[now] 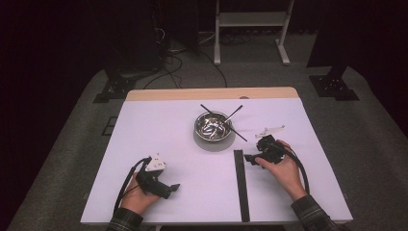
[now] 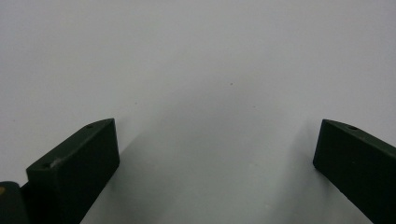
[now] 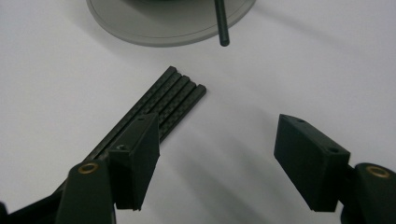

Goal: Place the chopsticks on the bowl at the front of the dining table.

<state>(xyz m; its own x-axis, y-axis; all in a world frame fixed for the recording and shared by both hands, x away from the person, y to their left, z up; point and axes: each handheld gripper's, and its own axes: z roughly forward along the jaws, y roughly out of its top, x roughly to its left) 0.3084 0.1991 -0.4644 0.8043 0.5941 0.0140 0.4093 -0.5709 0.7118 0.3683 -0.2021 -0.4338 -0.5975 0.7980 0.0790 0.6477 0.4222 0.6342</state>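
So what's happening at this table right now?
A person works at a white table with a gripper in each hand. The right gripper is open and poised beside the far end of a bundle of black rods lying flat, apparently about to pick from it. A metal bowl beyond already has rods leaning in it. The left gripper rests open over bare table, holding nothing.

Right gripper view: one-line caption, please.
Open right gripper poised over the end of a bundle of black rods near the bowl's base.

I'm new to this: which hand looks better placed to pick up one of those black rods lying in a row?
The right. Its gripper hovers open right beside the rods; the left gripper sits farther off over bare table.
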